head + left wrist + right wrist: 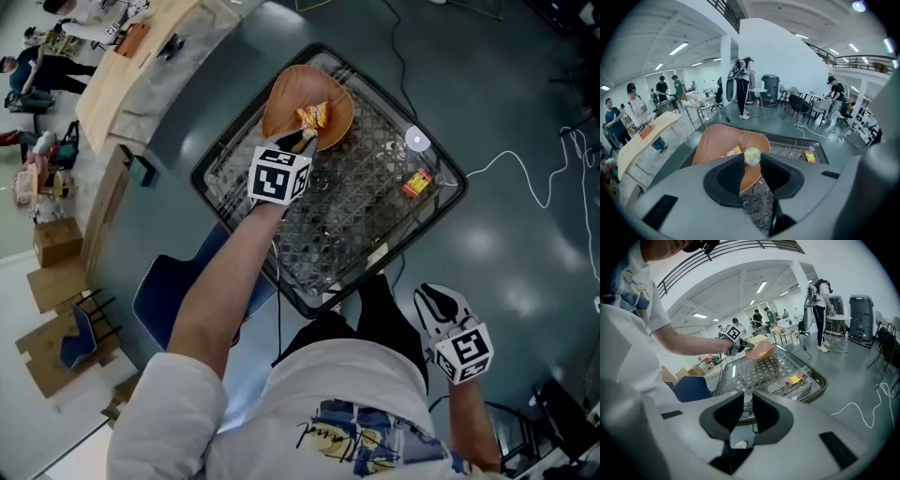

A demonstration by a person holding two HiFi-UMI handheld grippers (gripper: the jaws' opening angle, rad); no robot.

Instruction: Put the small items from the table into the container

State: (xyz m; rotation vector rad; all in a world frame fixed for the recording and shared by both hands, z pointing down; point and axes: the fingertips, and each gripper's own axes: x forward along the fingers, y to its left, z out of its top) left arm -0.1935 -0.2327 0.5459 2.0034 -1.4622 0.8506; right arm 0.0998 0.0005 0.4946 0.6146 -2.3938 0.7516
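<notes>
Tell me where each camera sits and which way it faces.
Head view: on the person's head, looking steeply down at the table; both arms, left gripper and right gripper show.
Left gripper view: on that gripper, facing over the bowl into the hall; its jaws pinch a small ball.
Right gripper view: on that gripper, facing the table; its empty jaws, shirt and left arm show.
Shared: all three show the bowl and red packet.

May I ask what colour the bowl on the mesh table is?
The bowl is orange-brown, clearest in the head view.
</notes>
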